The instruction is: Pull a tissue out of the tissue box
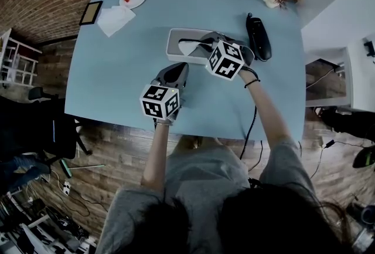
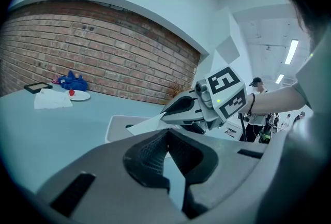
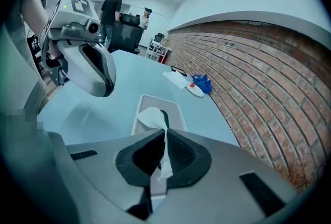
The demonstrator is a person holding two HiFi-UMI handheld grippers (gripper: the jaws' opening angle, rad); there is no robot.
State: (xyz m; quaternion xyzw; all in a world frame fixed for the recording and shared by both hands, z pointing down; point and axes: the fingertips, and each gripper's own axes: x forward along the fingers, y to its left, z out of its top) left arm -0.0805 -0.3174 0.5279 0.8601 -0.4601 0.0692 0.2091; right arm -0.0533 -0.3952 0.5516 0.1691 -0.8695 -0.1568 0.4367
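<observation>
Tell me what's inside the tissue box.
A white tissue sticks up out of the top of the tissue box, pinched between the jaws of the right hand-held gripper. Whatever else is inside cannot be seen: the box's top and the raised tissue cover it.

Open table (image 1: 117, 77) lay left of the tissue box (image 1: 173, 41), while a black device (image 1: 259, 37) stood near its right end and the left gripper (image 1: 178, 66) just before it.

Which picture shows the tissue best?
The right gripper view: the tissue rises from the tissue box, pinched in the shut jaws of the right gripper. The head view shows only a small white bit beside that gripper; the left gripper view shows it side-on, at that gripper's tip.
</observation>
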